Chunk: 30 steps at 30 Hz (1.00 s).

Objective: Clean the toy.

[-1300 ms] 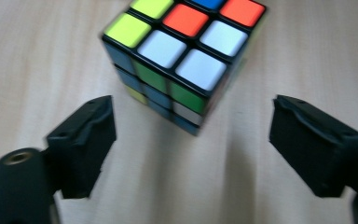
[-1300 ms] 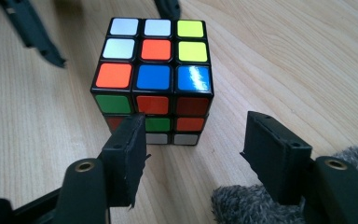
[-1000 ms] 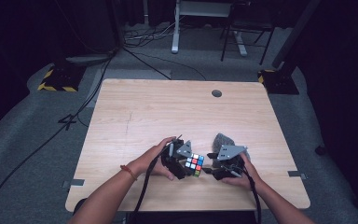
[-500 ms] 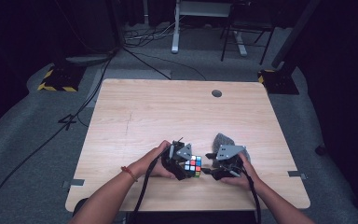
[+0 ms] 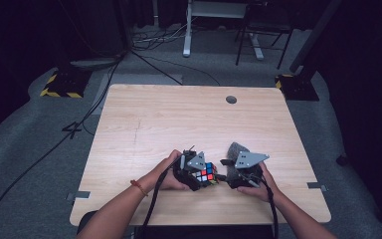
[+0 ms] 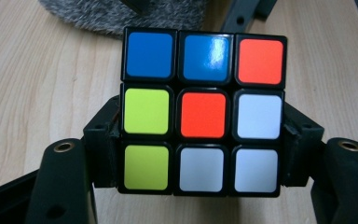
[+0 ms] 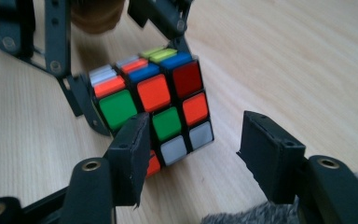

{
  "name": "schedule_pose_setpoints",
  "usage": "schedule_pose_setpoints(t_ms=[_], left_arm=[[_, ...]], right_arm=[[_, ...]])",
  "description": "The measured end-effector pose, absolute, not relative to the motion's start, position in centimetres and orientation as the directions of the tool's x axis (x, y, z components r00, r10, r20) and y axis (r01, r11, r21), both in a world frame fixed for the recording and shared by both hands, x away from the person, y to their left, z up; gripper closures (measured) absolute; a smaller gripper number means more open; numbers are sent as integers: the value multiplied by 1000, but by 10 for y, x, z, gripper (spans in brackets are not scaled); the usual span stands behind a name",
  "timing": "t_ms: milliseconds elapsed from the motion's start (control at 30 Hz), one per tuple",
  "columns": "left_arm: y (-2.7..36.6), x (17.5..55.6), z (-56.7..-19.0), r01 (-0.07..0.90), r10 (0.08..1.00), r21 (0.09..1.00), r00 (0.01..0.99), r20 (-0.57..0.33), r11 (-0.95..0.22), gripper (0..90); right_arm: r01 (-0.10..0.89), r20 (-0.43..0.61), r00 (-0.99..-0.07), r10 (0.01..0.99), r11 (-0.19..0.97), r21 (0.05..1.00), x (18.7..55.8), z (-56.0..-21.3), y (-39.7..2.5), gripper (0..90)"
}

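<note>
- My left claw [image 5: 206,175] is clamping the Rubik's cube [image 6: 204,109], its two black jaws pressing the cube's opposite sides at the lowest row of stickers.
- In the left gripper view the cube is showing me a face with blue, blue and orange-red along the top, yellow-green, orange-red and white in the middle, and yellow-green, white and white at the bottom.
- My right claw [image 7: 193,156] is standing wide open, gripping nothing; its jaws are reaching around a lower corner of the cube [image 7: 151,100], one jaw right against it, the other well clear.
- I am holding the cube [image 5: 205,172] just above the bench [image 5: 144,124], near its front edge and a little right of the middle, between my two hands.
- A grey furry thing [image 5: 236,152] is lying on the bench just beside my right claw, on its far side.
</note>
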State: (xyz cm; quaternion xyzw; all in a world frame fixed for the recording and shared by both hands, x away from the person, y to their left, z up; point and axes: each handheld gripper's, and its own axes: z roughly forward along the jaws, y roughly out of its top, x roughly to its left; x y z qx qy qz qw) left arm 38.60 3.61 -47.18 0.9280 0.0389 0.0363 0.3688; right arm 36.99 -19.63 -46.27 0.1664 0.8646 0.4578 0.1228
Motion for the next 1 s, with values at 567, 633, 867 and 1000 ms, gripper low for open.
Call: schedule_pose_setpoints(t_ms=[567, 633, 867, 1000], left_arm=[[26, 383, -471, 17, 79, 685, 995, 59, -729, 321], [26, 383, -471, 18, 79, 685, 995, 57, -729, 321], [26, 382, -470, -2, 74, 679, 994, 84, -734, 327], [25, 380, -468, -27, 68, 672, 991, 114, -740, 332]], right_arm=[[116, -112, -909, 401, 503, 856, 363, -445, -183, 471], [116, -113, -909, 402, 503, 856, 363, -444, -182, 470], [121, -92, -917, 389, 490, 863, 362, -442, -173, 452], [118, -97, -924, 371, 515, 849, 361, -444, -167, 436]])
